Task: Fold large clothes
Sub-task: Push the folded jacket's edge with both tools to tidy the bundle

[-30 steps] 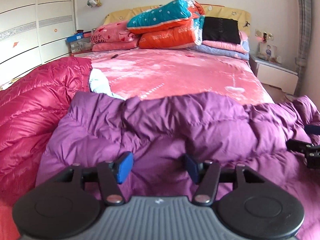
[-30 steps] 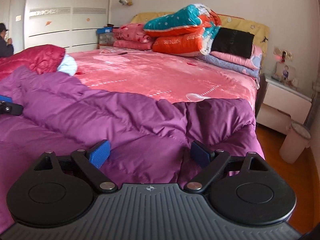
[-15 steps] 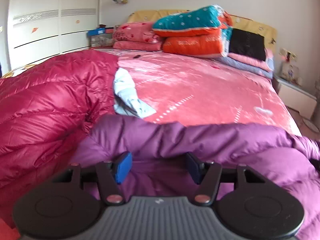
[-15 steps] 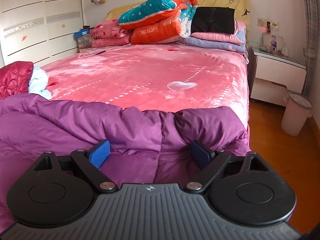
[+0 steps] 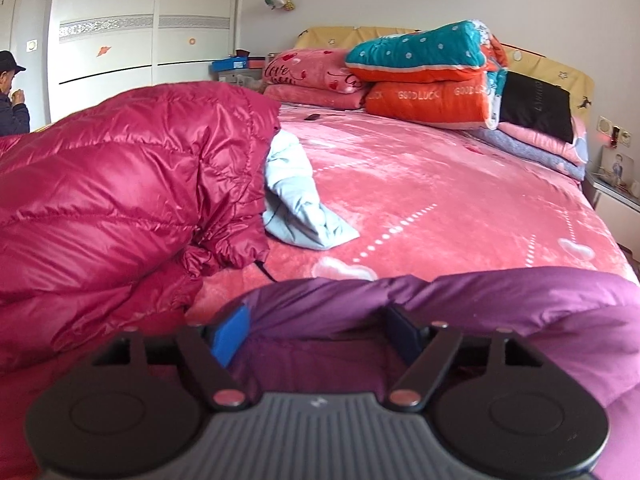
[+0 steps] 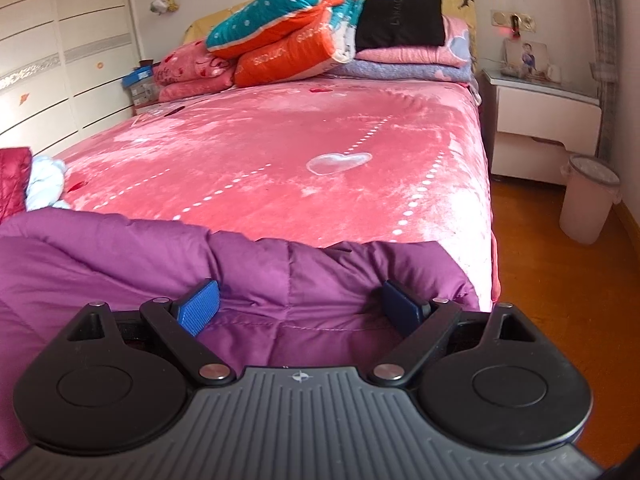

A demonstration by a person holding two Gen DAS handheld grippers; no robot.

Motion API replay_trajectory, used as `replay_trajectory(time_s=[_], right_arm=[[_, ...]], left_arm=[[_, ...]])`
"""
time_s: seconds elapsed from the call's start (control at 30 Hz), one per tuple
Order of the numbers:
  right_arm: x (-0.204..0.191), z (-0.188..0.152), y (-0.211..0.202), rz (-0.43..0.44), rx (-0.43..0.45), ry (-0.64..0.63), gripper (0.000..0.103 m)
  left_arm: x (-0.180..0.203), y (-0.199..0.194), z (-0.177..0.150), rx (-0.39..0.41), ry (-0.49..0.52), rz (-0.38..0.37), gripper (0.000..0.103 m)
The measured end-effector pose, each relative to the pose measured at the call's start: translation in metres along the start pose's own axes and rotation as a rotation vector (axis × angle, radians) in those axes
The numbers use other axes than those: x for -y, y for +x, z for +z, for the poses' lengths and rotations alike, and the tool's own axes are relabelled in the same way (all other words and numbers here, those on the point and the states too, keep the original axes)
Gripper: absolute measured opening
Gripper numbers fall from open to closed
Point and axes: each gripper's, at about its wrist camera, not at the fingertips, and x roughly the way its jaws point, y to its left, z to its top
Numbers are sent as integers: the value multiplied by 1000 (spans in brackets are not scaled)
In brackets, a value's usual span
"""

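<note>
A purple down jacket (image 5: 500,312) lies at the near end of the pink bed (image 5: 440,200); it also fills the near part of the right wrist view (image 6: 120,264). My left gripper (image 5: 316,332) is open, its blue pads on either side of the jacket's far left edge. My right gripper (image 6: 300,308) is open, its pads straddling the jacket's far right corner near the bed's right side. A bulky red down jacket (image 5: 120,184) is heaped at the left, with a light blue garment (image 5: 296,200) beside it.
Folded quilts and pillows (image 5: 432,76) are stacked at the headboard. A white wardrobe (image 5: 120,40) stands left, with a person (image 5: 12,100) at its edge. Right of the bed are a nightstand (image 6: 544,128), a pale bin (image 6: 588,200) and wooden floor (image 6: 560,300).
Both grippers have moved outward and forward along the purple jacket's far edge, the left one leftward towards the red jacket, the right one towards the bed's right side. The jaws stayed open.
</note>
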Motion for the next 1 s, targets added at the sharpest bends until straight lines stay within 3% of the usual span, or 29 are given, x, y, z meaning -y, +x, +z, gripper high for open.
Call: replay_trajectory(time_s=[0.17,0.63,0.9,1.0], right_arm=[[4,-1,9,4,-14,35,103],[6,-4,21,22,-18,77,103],[16,-1,10,57,-4,112,103],[30,2,-2,90,18,195,103]], left_arm=[[-11,16,-6,-8,-54,15,87],[0,41,-13,-23,-31,40,95],[4,24,4,-83,-8,63,94],[10,-3,16,-49,-46,33,94]])
